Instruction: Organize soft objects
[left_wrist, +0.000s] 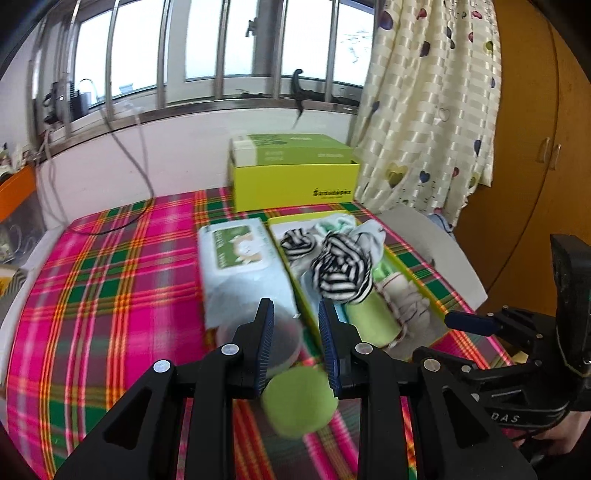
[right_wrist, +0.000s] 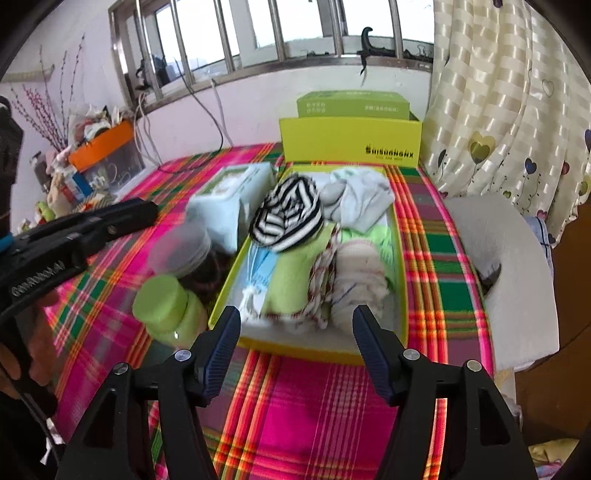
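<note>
- Left gripper (left_wrist: 296, 314): my fingers stand apart with nothing between them. Just under and behind the tips sits a green foam piece (left_wrist: 299, 404), round, soft-looking. In the right view it shows as a green cap on a pale green bottle, so whether it is a loose soft item I cannot tell.
- Just ahead of my left tips: a clear lidded jar (left_wrist: 275, 341), then a wet-wipe pack (left_wrist: 242, 266) lying flat beyond it.
- Ahead and right of my left fingers, straight ahead of my right: the shallow yellow tray (right_wrist: 221, 306) holding the soft things. A striped black-and-white bundle (right_wrist: 286, 218) rides on top, white socks (right_wrist: 364, 201) behind it, a green cloth (right_wrist: 291, 277) and a folded cream cloth (right_wrist: 360, 280) nearer my tips.
- Right gripper (right_wrist: 297, 341): fingers wide apart, empty, hanging just short of the tray's near wall.
- Step, as I judge it: between picks, tray largely filled. Next move likely calls for the left fingers to drop and close on whatever soft item remains outside, then carry it right, over the tray wall.
- Surface: a pink-green plaid cloth (right_wrist: 306, 413). A taller yellow box (right_wrist: 351, 144) stands beyond the tray.
- Room: barred window (left_wrist: 221, 48) far ahead, heart-print curtain (right_wrist: 498, 110) to the right.
</note>
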